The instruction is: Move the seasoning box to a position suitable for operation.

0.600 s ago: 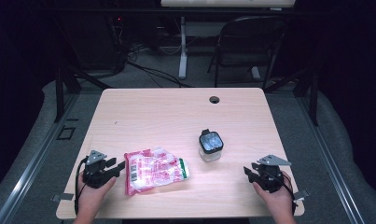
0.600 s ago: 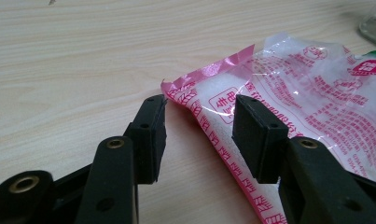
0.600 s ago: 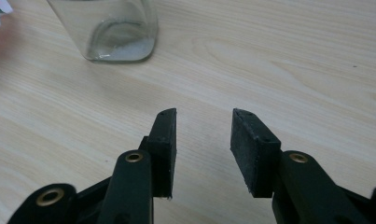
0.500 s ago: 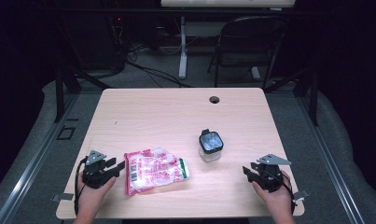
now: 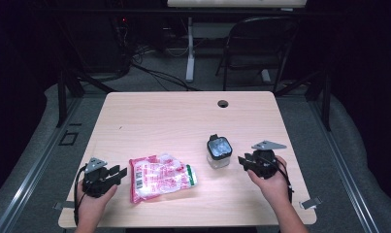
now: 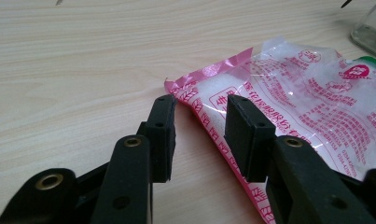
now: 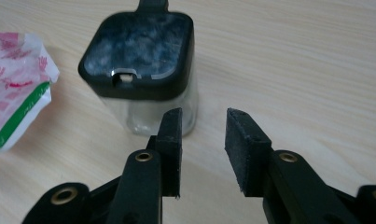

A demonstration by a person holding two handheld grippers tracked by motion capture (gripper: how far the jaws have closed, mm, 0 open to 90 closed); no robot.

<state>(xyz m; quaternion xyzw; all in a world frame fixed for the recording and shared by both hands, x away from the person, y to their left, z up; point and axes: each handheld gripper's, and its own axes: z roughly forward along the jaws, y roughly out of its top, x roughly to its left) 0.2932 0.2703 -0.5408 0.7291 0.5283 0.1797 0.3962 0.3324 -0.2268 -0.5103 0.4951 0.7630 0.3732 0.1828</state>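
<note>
Both grippers moved in: right gripper [image 5: 242, 160] now just beside jar [image 5: 219, 151], unclenched, lined up to grasp. Left gripper [image 5: 121, 172] unclenched, bracketing bag [image 5: 160, 175] corner, left of jar.

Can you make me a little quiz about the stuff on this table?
1. True or false: the left gripper has already picked up the pink bag.
2. What colour is the lid of the glass jar?
3. Which thing lies nearest the right gripper? A) the pink bag B) the glass jar C) the round hole in the table

Key
1. False: its fingers stand open at the bag's corner, and the bag lies flat on the table.
2. Black.
3. B: the jar stands just ahead of the right gripper's open fingers.
</note>
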